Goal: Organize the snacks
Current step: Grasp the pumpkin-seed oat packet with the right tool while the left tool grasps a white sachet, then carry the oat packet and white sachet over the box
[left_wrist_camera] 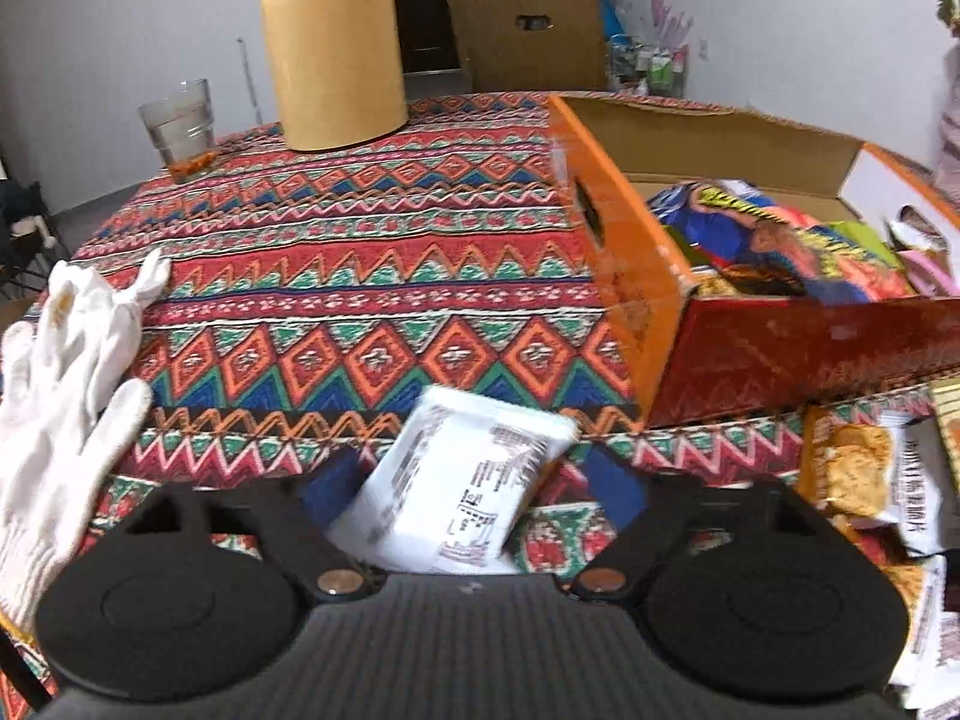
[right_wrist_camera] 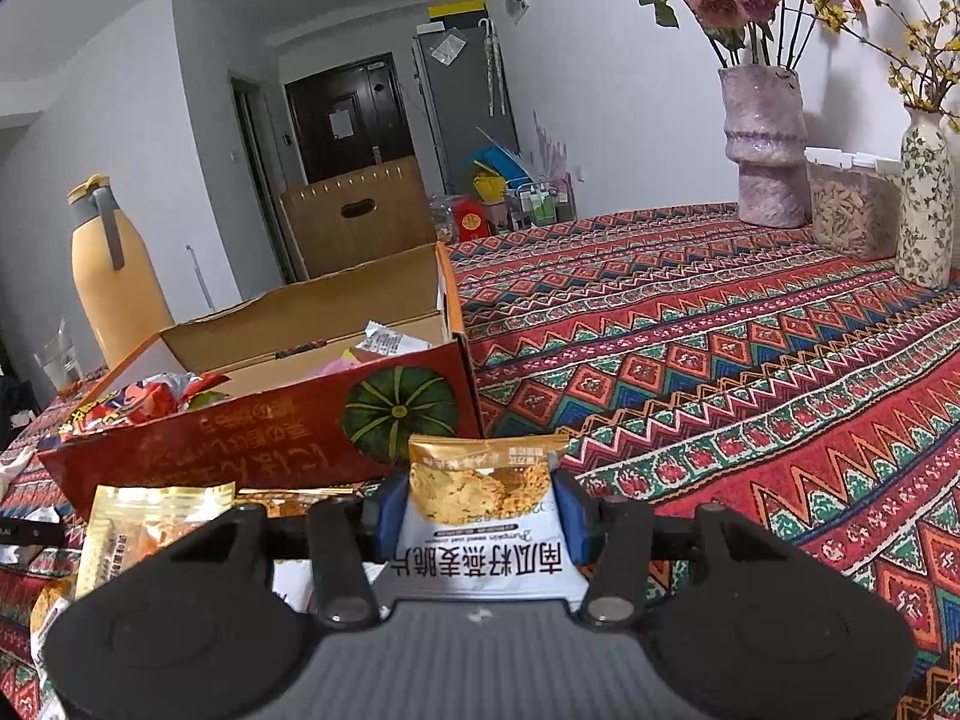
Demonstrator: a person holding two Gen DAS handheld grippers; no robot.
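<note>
Two grippers (left_wrist_camera: 474, 483) (right_wrist_camera: 477, 513), a snack packet (left_wrist_camera: 462, 480) (right_wrist_camera: 480, 510) in each

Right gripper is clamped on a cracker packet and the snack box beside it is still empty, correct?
Not quite. The right gripper is clamped on the cracker packet, but the snack box is not empty: both wrist views show several snack packets already lying inside it.
</note>
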